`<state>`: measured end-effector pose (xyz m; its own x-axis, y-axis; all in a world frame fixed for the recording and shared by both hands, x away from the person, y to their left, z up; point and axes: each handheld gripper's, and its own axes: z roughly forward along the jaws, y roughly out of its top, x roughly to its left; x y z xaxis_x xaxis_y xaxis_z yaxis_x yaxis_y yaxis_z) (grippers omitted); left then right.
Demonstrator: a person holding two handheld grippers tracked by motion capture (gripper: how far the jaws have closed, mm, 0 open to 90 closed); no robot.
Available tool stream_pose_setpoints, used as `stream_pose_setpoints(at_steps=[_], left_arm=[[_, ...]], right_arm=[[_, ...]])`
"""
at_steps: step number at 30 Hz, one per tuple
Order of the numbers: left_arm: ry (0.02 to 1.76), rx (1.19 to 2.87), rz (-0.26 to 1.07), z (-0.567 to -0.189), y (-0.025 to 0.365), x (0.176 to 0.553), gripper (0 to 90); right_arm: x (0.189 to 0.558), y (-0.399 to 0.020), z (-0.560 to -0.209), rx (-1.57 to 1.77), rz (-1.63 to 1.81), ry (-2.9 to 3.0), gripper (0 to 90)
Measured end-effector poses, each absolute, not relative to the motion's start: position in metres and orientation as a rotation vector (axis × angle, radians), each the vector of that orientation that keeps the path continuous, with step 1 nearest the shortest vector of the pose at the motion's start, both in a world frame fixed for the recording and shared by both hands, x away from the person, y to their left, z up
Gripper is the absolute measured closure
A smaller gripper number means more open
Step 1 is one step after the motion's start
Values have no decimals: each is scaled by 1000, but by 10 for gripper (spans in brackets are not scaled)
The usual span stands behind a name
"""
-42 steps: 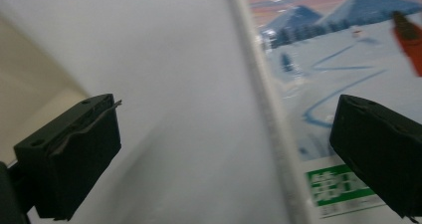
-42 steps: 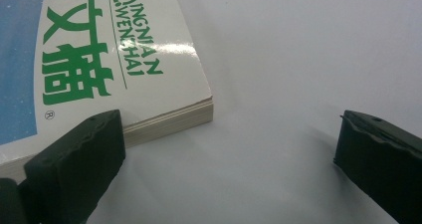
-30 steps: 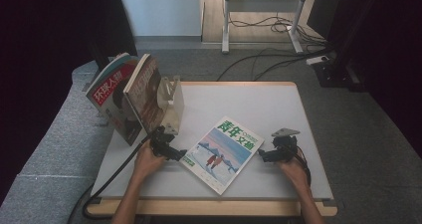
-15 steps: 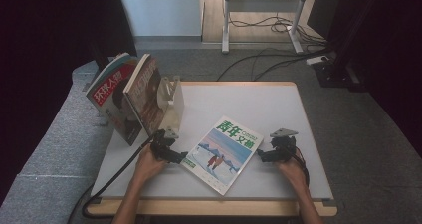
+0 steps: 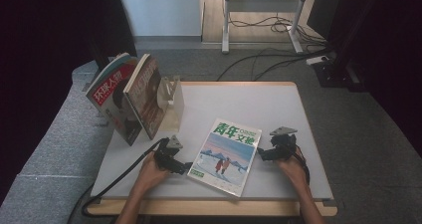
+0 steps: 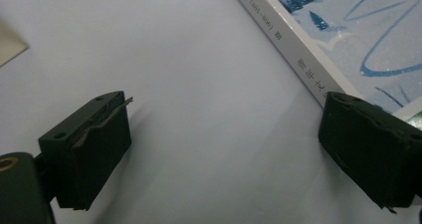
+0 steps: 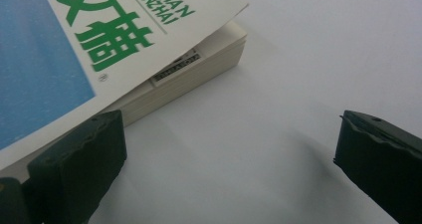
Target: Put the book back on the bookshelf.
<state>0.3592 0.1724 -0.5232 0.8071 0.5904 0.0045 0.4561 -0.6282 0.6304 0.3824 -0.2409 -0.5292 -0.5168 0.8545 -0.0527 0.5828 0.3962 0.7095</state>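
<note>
A magazine (image 5: 226, 154) with a blue snowy cover and green characters lies flat on the white table (image 5: 249, 104), near its front edge. My left gripper (image 5: 187, 167) rests at the magazine's lower left corner. In the left gripper view it (image 6: 226, 154) stands open, its right jaw over the spine edge of the magazine (image 6: 303, 64). My right gripper (image 5: 260, 154) sits at the magazine's right side. In the right gripper view it (image 7: 229, 164) is open too, its left jaw beside the page block of the magazine (image 7: 99, 45), whose cover corner curls up a little.
At the table's left edge two magazines, one red (image 5: 112, 92) and one brown (image 5: 147, 97), lean upright against a clear stand (image 5: 171, 102). A grey padded surface (image 5: 54, 149) borders the table on the left. Cables (image 5: 268, 59) lie on the floor behind.
</note>
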Motion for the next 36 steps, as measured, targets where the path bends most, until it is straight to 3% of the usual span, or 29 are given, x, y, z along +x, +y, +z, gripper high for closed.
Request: stream_pose_setpoints(at_steps=[27, 36], left_arm=[[605, 2378, 229, -528, 145, 330, 0], [703, 2352, 251, -528, 158, 337, 0]], right_arm=[[431, -215, -532, 1253, 880, 2226, 0], [427, -227, -528, 1269, 917, 2243, 0]])
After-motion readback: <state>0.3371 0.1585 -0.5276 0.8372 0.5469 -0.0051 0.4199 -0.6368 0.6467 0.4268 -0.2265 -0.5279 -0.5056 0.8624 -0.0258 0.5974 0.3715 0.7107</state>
